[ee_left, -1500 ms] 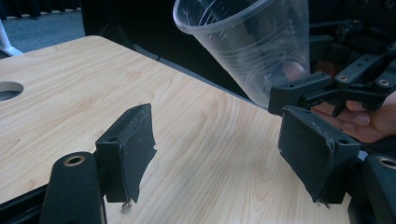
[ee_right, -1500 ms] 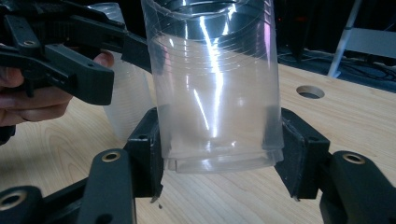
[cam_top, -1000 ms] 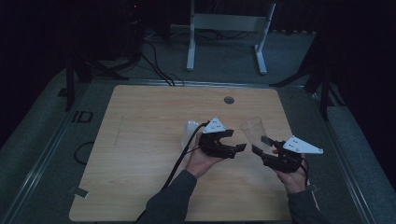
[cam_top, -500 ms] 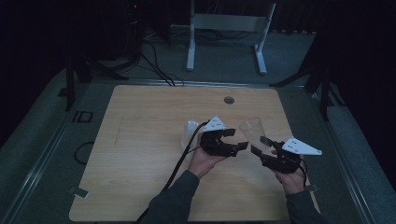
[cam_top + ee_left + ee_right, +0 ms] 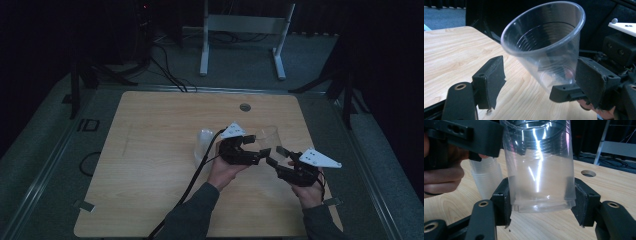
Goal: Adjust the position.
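A clear plastic cup [image 5: 268,136] is held above the table by its base in my right gripper [image 5: 275,156]. In the right gripper view, both jaws press on the lower wall of the cup [image 5: 540,170], and the right gripper [image 5: 541,200] is shut on it. My left gripper [image 5: 254,150] sits just left of the cup. The left gripper view shows the cup [image 5: 546,47] tilted, mouth toward the camera. There, the left gripper [image 5: 541,77] is open, and its left jaw stands apart from the cup wall.
A stack of clear cups [image 5: 202,146] lies on the wooden table [image 5: 150,150] left of my left hand; the stack of cups [image 5: 486,178] also appears behind the held cup. A round hole [image 5: 245,107] sits near the table's far edge. A metal stand [image 5: 240,30] rises beyond it.
The two grippers have drawn slightly closer together around the cup. The cup stays in the right gripper.
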`<state>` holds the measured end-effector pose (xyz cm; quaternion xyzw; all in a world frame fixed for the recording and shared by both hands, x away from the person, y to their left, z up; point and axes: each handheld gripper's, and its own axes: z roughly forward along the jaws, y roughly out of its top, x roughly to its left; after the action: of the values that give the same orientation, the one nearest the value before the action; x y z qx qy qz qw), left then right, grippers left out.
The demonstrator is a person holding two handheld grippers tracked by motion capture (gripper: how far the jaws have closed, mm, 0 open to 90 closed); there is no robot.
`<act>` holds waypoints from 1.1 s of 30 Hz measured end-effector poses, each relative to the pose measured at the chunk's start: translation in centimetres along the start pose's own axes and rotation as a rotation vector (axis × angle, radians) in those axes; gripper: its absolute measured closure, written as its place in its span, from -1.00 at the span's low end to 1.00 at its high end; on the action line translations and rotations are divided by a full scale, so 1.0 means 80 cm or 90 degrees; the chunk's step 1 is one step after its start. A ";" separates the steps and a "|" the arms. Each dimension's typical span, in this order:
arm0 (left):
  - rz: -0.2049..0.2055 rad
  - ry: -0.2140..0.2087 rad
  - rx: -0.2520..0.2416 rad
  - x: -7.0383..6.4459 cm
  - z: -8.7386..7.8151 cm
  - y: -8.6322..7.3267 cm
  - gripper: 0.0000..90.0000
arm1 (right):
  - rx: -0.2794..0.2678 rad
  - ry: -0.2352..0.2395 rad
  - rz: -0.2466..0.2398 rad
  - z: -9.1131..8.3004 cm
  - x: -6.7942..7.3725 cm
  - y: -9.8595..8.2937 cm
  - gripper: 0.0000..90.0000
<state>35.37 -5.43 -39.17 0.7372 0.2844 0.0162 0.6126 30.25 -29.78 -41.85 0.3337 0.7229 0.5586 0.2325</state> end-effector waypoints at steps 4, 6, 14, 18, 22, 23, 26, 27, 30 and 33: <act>-0.017 -0.008 -0.006 0.001 0.004 0.000 -0.52 | 0.001 0.000 -0.002 0.002 0.002 -0.001 -0.07; -0.024 -0.011 -0.010 0.002 0.006 0.000 -0.52 | -0.001 0.001 0.000 0.004 0.003 -0.001 -0.07; -0.046 -0.021 -0.026 0.004 0.010 0.000 -0.55 | -0.006 0.002 0.001 0.007 0.006 -0.001 -0.08; -0.055 -0.023 -0.028 0.005 0.015 -0.001 -0.56 | -0.004 0.003 0.000 0.010 0.008 -0.002 -0.08; -0.068 -0.033 -0.044 0.005 0.017 -0.001 -0.58 | -0.002 0.006 -0.002 0.012 0.009 -0.003 -0.08; -0.072 -0.034 -0.049 0.006 0.017 -0.001 -0.58 | -0.002 0.007 -0.001 0.012 0.009 -0.003 -0.08; -0.085 -0.037 -0.061 0.009 0.018 -0.001 -0.58 | 0.000 0.008 -0.001 0.012 0.008 -0.003 -0.08; -0.091 -0.036 -0.065 0.010 0.018 -0.001 -0.58 | 0.002 0.008 -0.001 0.012 0.008 -0.003 -0.08; -0.099 -0.036 -0.074 0.011 0.017 -0.001 -0.54 | 0.006 0.012 0.000 0.013 0.008 -0.003 -0.08; -0.098 -0.040 -0.077 0.012 0.016 -0.001 -0.49 | 0.006 0.012 -0.002 0.012 0.006 -0.002 -0.08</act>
<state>36.63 -6.15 -39.89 0.6747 0.3195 -0.0371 0.6643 30.58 -28.79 -42.22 0.3281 0.7283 0.5580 0.2249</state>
